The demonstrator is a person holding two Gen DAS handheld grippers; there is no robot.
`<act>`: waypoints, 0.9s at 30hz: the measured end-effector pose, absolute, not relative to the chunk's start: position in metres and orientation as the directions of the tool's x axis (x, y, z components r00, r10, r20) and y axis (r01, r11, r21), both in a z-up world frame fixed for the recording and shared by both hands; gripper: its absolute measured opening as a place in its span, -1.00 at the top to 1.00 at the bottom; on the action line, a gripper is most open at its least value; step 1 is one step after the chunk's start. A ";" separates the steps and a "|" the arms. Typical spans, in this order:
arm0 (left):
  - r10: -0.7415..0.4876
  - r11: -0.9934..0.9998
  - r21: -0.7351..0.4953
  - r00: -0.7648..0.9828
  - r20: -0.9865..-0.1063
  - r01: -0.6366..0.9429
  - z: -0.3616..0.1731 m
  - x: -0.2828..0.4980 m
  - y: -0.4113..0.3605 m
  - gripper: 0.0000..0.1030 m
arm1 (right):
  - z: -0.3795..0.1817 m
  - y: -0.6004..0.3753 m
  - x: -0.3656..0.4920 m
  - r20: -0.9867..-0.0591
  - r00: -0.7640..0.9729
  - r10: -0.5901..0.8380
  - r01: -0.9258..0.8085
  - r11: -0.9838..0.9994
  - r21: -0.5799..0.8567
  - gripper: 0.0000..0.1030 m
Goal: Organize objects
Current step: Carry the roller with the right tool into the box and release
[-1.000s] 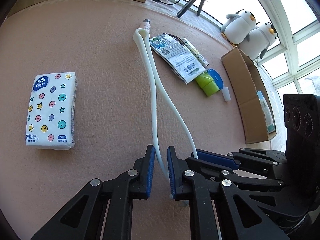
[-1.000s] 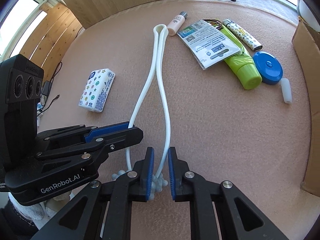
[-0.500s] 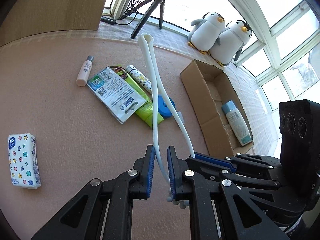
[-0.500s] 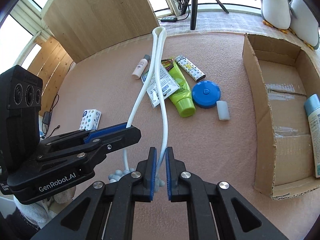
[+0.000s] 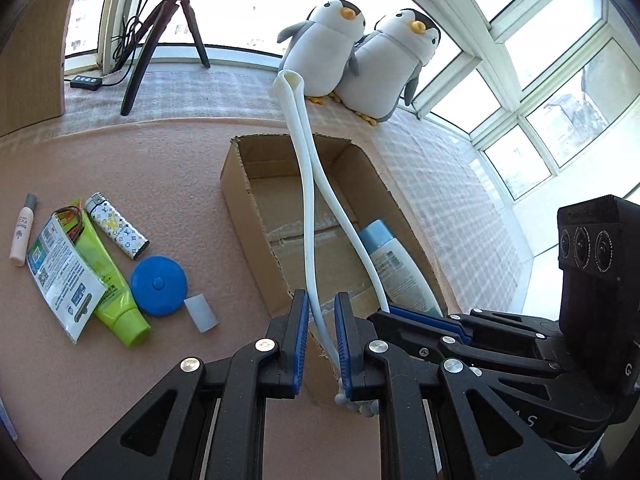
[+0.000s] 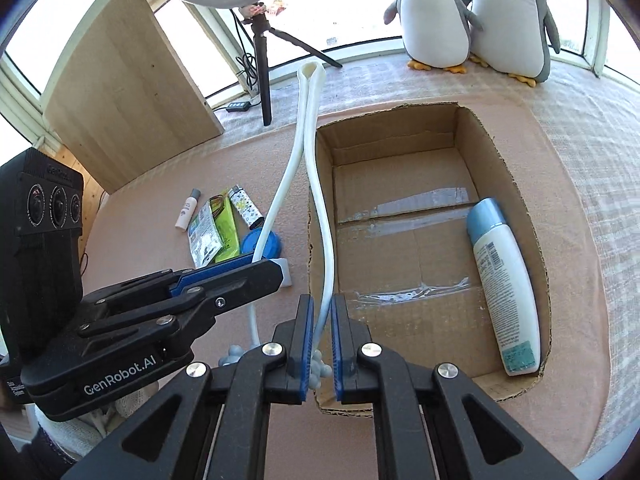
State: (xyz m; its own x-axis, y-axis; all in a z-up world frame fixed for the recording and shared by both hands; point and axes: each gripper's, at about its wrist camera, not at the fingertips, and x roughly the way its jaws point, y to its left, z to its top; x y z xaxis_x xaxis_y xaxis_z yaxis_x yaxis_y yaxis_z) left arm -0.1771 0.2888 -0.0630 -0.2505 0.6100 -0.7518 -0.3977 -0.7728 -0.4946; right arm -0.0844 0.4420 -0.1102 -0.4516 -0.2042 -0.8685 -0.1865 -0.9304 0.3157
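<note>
In the left wrist view, one strand of a long white folded rubbery band [image 5: 308,216] is pinched between the blue-padded fingers of the left gripper [image 5: 321,340], and the other strand is held by the right gripper [image 5: 416,318] just beside it. The band is held up over an open brown cardboard box [image 5: 244,184] on the pink counter [image 5: 120,360]; a white bottle with a pale blue cap [image 5: 394,264] lies inside the box. Only this view shows clearly a round blue disc [image 5: 159,285], a lime green tube [image 5: 114,280] and a printed white sachet [image 5: 64,276].

In the right wrist view, the right gripper [image 6: 319,344] is closed on its strand of the band [image 6: 316,184], and the left gripper [image 6: 224,276] grips the other strand. "GenRobot.AI" can be read on the left gripper's body. The box floor, with its strips of clear tape [image 6: 408,204], is seen fully here. Two plush penguins [image 6: 472,12] stand on the sill beyond.
</note>
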 end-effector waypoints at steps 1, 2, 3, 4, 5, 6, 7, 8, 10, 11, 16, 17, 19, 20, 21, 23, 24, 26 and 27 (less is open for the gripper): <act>0.610 -0.771 -0.495 -0.242 -0.754 -0.401 -0.065 -0.179 0.299 0.73 | -0.112 0.450 -0.084 -0.870 -0.450 -0.201 -0.199 -0.927 0.317 0.84; 0.610 -0.769 -0.494 -0.235 -0.757 -0.405 -0.068 -0.180 0.307 0.73 | -0.115 0.457 -0.085 -0.872 -0.449 -0.196 -0.213 -0.924 0.317 0.84; 0.609 -0.768 -0.492 -0.228 -0.760 -0.411 -0.071 -0.181 0.315 0.73 | -0.116 0.463 -0.084 -0.873 -0.448 -0.192 -0.223 -0.922 0.317 0.84; 0.606 -0.768 -0.488 -0.222 -0.764 -0.415 -0.073 -0.181 0.323 0.73 | -0.118 0.469 -0.083 -0.875 -0.446 -0.186 -0.232 -0.921 0.314 0.84; 0.603 -0.768 -0.485 -0.217 -0.768 -0.419 -0.076 -0.181 0.329 0.73 | -0.120 0.474 -0.082 -0.877 -0.445 -0.181 -0.240 -0.920 0.311 0.84; 0.600 -0.768 -0.480 -0.212 -0.772 -0.423 -0.078 -0.181 0.335 0.72 | -0.121 0.478 -0.081 -0.878 -0.444 -0.178 -0.245 -0.919 0.310 0.84; 0.595 -0.770 -0.475 -0.209 -0.776 -0.426 -0.080 -0.180 0.340 0.72 | -0.122 0.482 -0.081 -0.879 -0.442 -0.175 -0.248 -0.918 0.308 0.84; 0.592 -0.770 -0.471 -0.208 -0.779 -0.430 -0.081 -0.179 0.343 0.72 | -0.123 0.484 -0.080 -0.881 -0.442 -0.170 -0.251 -0.919 0.304 0.84; 0.585 -0.772 -0.459 -0.208 -0.784 -0.440 -0.083 -0.177 0.347 0.72 | -0.124 0.487 -0.079 -0.882 -0.442 -0.165 -0.257 -0.919 0.301 0.84; 0.580 -0.773 -0.450 -0.211 -0.787 -0.446 -0.083 -0.175 0.348 0.72 | -0.125 0.489 -0.079 -0.883 -0.442 -0.160 -0.266 -0.916 0.299 0.84; 0.556 -0.793 -0.419 -0.243 -0.795 -0.442 -0.079 -0.173 0.335 0.30 | -0.123 0.494 -0.075 -0.878 -0.460 -0.133 -0.305 -0.905 0.297 0.32; 0.553 -0.796 -0.416 -0.248 -0.795 -0.440 -0.078 -0.174 0.329 0.30 | -0.122 0.493 -0.076 -0.877 -0.461 -0.136 -0.302 -0.905 0.299 0.32; 0.551 -0.800 -0.416 -0.256 -0.795 -0.432 -0.076 -0.173 0.318 0.30 | -0.119 0.487 -0.077 -0.874 -0.466 -0.137 -0.295 -0.907 0.300 0.32; 0.550 -0.802 -0.416 -0.260 -0.794 -0.428 -0.075 -0.171 0.311 0.30 | -0.117 0.484 -0.079 -0.872 -0.469 -0.137 -0.289 -0.910 0.298 0.32; 0.547 -0.806 -0.413 -0.265 -0.794 -0.424 -0.074 -0.169 0.304 0.30 | -0.116 0.479 -0.081 -0.870 -0.472 -0.141 -0.282 -0.911 0.300 0.32; 0.532 -0.817 -0.396 -0.283 -0.798 -0.419 -0.071 -0.163 0.287 0.29 | -0.112 0.469 -0.087 -0.865 -0.479 -0.153 -0.262 -0.915 0.307 0.32; 0.523 -0.824 -0.388 -0.291 -0.801 -0.413 -0.071 -0.161 0.278 0.28 | -0.110 0.463 -0.089 -0.860 -0.484 -0.159 -0.251 -0.917 0.311 0.32; 0.505 -0.839 -0.375 -0.310 -0.805 -0.394 -0.069 -0.155 0.254 0.23 | -0.106 0.449 -0.097 -0.854 -0.489 -0.179 -0.222 -0.921 0.320 0.30; 0.494 -0.848 -0.366 -0.322 -0.807 -0.383 -0.070 -0.153 0.239 0.20 | -0.104 0.441 -0.101 -0.852 -0.488 -0.189 -0.204 -0.924 0.322 0.29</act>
State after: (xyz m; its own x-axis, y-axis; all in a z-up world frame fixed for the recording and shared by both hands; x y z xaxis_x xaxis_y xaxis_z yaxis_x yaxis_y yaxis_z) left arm -0.1527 0.2391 -0.0698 -0.3219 0.4944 -0.8074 -0.3830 -0.8479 -0.3665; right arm -0.1011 0.4405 -0.1044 -0.4881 -0.1889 -0.8521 -0.2045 -0.9244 0.3221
